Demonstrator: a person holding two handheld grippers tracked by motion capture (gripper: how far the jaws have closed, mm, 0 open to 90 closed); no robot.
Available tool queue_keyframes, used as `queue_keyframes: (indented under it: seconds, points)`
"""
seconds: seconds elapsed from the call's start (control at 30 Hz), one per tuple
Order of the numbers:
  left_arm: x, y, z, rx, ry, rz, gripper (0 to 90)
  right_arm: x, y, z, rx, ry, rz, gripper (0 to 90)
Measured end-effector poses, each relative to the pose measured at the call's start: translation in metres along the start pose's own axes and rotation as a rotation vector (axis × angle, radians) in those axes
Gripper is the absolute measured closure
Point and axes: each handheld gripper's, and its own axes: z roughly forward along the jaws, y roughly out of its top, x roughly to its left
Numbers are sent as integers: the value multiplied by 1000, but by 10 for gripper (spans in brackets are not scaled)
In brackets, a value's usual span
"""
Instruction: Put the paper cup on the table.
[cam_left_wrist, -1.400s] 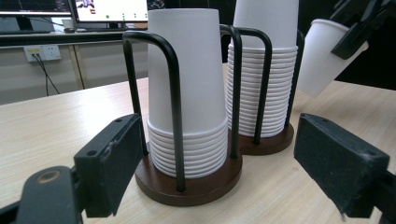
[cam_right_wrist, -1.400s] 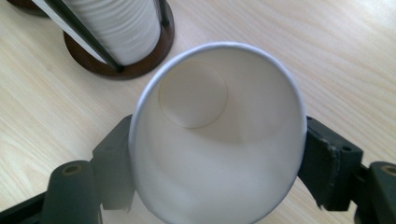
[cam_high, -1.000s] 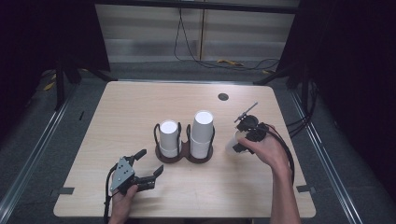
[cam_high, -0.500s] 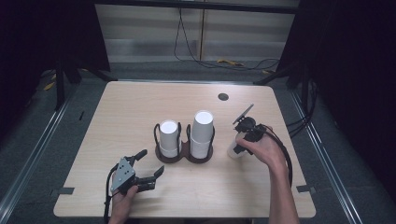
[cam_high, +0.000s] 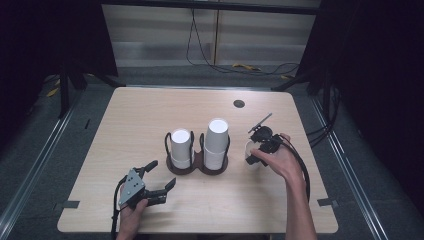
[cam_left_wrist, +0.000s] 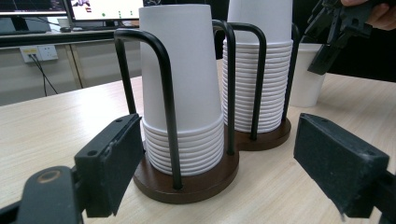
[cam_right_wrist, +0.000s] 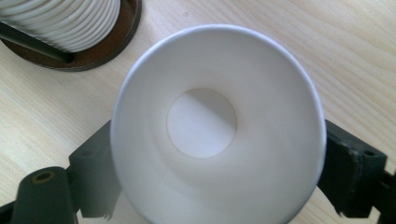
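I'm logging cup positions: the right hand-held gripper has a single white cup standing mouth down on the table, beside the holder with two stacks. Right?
Not quite. The single white cup between the right hand-held gripper jaws stands mouth up: the right gripper view looks into it. It is beside the holder.

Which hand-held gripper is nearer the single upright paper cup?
Right. The right hand-held gripper has its jaws on either side of the single cup, beside the cup holder. The left hand-held gripper sits open across the table, beyond the holder.
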Motion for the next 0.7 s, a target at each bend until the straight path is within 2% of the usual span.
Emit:
queue_keyframes:
  seconds: [0.1, 0.2, 0.33, 0.4, 0.53, 0.7]
  points:
    - [0, 0, 0, 1, 3, 3, 156, 1, 0, -2, -19, -1, 9, 143]
    - [0, 0, 0, -2, -7, 4, 156, 4, 0, -3, -17, -16, -10, 145]
    - [-1, 0, 1, -2, -5, 7, 156, 4, 0, -7, -56, -16, 6, 149]
    - [-1, 0, 0, 1, -8, 9, 155, 4, -1, -9, -84, -16, 15, 149]
    - [0, 0, 0, -4, -13, 19, 155, 1, -4, -15, -168, 13, 61, 139]
    - [0, 0, 0, -5, -11, 2, 155, 0, -7, -18, -210, 21, 74, 140]
